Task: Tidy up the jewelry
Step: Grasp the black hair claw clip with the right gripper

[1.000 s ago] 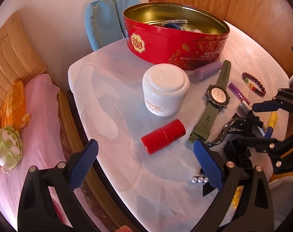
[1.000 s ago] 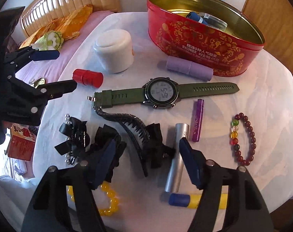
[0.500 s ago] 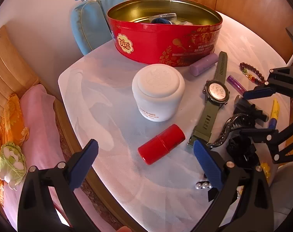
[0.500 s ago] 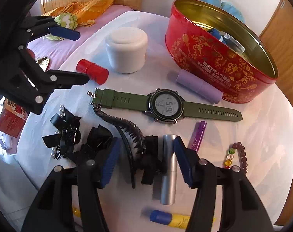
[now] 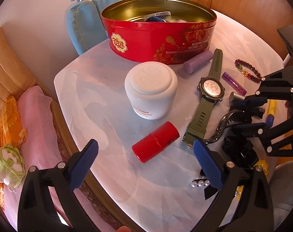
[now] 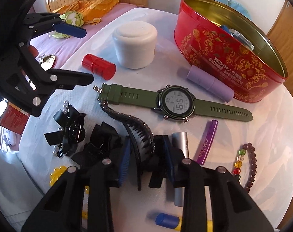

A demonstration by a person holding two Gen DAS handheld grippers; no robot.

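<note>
right wrist view looks steeply down on the desk (image 6: 262, 135), and the right gripper (image 6: 147, 160) has its blue pads on either side of the black hair claw clip (image 6: 140, 135), jaws closing. the clip's curved spine sits between them; whether the pads already press on it i cannot tell, though the gap looks nearly gone. the clip lies just below the green watch (image 6: 175, 104), on the side away from the red tin (image 6: 229, 58), and its long axis arcs from the watch's buckle end down toward the gripper, so the jaws close across its narrow width rather than along it. the right hand is plainly the nearer one.

the clip is glossy black with a row of teeth along the inner curve and a sparkly, studded strip along the outer edge. it looks stiff and light; the curved back could slip between flat pads if the squeeze lands off centre.

left of the clip, still below the watch, black ribbon bows with pearls (image 6: 69, 127) crowd close and could snag on a lift. a silver tube (image 6: 180, 143) lies just right of it.

left gripper (image 5: 146, 164) hangs released over the red cylinder (image 5: 155, 142), which lies below the white jar (image 5: 151, 92), nothing between its pads. the tin, beyond the watch, seems the likely destination.
</note>
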